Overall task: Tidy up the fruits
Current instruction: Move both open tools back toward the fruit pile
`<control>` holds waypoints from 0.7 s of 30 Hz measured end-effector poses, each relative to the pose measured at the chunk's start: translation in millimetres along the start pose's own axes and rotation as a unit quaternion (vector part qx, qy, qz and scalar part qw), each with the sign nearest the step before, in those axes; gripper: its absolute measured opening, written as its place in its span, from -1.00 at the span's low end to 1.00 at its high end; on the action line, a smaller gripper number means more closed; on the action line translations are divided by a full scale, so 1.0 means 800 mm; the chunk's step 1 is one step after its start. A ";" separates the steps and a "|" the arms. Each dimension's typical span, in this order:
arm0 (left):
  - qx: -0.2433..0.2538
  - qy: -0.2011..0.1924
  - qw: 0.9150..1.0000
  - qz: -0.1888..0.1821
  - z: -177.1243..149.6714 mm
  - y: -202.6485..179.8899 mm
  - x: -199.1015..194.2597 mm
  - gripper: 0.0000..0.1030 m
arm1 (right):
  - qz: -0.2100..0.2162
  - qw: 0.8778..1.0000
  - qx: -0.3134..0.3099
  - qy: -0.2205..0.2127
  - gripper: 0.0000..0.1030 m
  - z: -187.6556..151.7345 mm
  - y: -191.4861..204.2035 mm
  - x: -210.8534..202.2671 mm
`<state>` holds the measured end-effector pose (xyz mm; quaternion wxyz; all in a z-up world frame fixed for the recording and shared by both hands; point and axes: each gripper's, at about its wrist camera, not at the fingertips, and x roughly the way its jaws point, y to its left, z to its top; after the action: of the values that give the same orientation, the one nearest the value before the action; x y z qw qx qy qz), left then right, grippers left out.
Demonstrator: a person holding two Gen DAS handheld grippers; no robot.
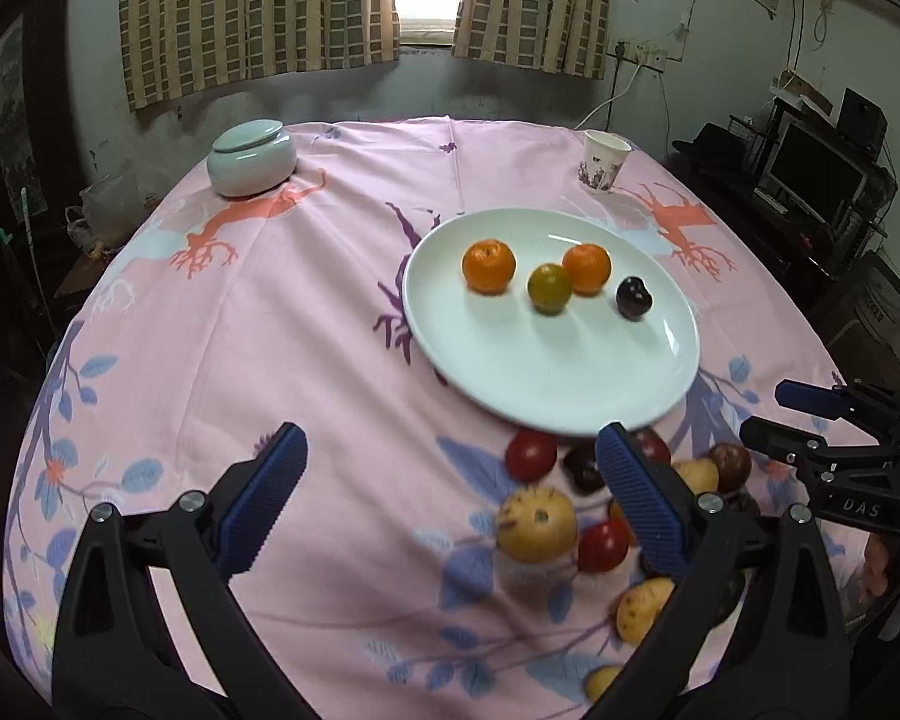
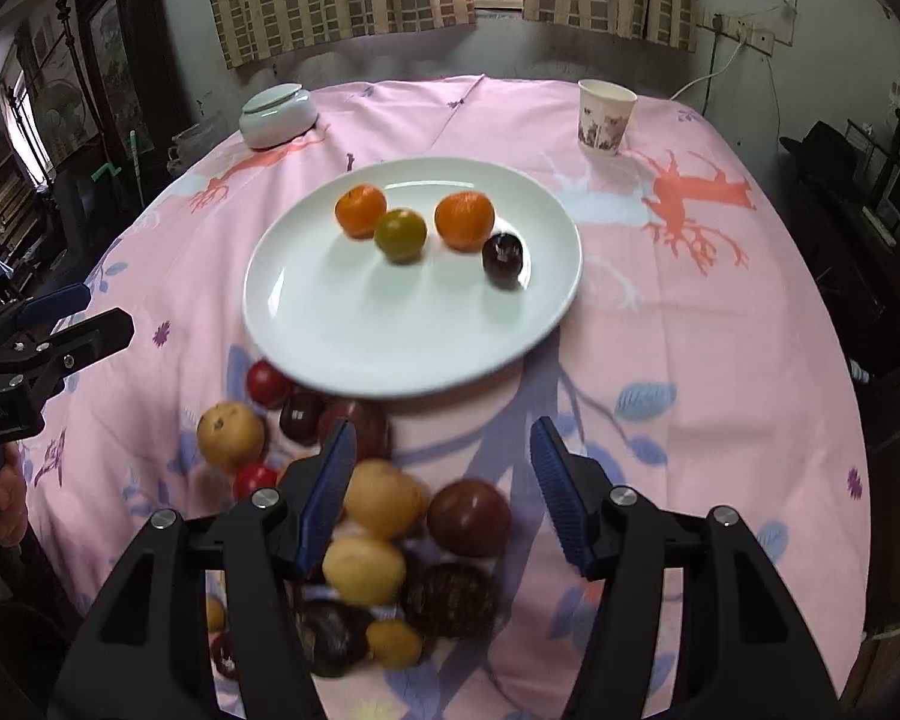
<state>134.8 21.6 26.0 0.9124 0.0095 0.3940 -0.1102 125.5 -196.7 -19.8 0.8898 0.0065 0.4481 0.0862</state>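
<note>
A white plate sits mid-table and holds two oranges, a green citrus and a dark plum. In front of the plate a pile of loose fruit lies on the pink cloth: yellow, red and dark ones. My left gripper hovers open left of the pile, nothing between its fingers. My right gripper hangs open over the pile; fruit shows between its fingers, but the pads touch none.
A pale lidded jar stands at the back left and a paper cup at the back right. The round table drops off on all sides. Dark furniture with a monitor lies to the right.
</note>
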 end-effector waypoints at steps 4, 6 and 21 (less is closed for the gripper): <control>-0.001 -0.001 1.000 0.005 -0.052 0.003 -0.011 0.92 | -0.012 1.000 0.003 -0.009 0.19 -0.051 0.005 -0.015; 0.002 0.011 1.000 0.009 -0.066 0.004 -0.009 0.92 | -0.038 0.999 -0.004 -0.009 0.19 -0.064 0.005 -0.010; -0.009 0.039 0.999 0.010 -0.086 0.012 0.001 0.92 | 0.011 1.000 0.027 0.008 -0.25 -0.046 -0.026 0.060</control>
<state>88.1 38.2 -22.5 0.8972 0.0093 0.4306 -0.0974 127.5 -211.7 -81.9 0.8846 0.0347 0.4575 0.0835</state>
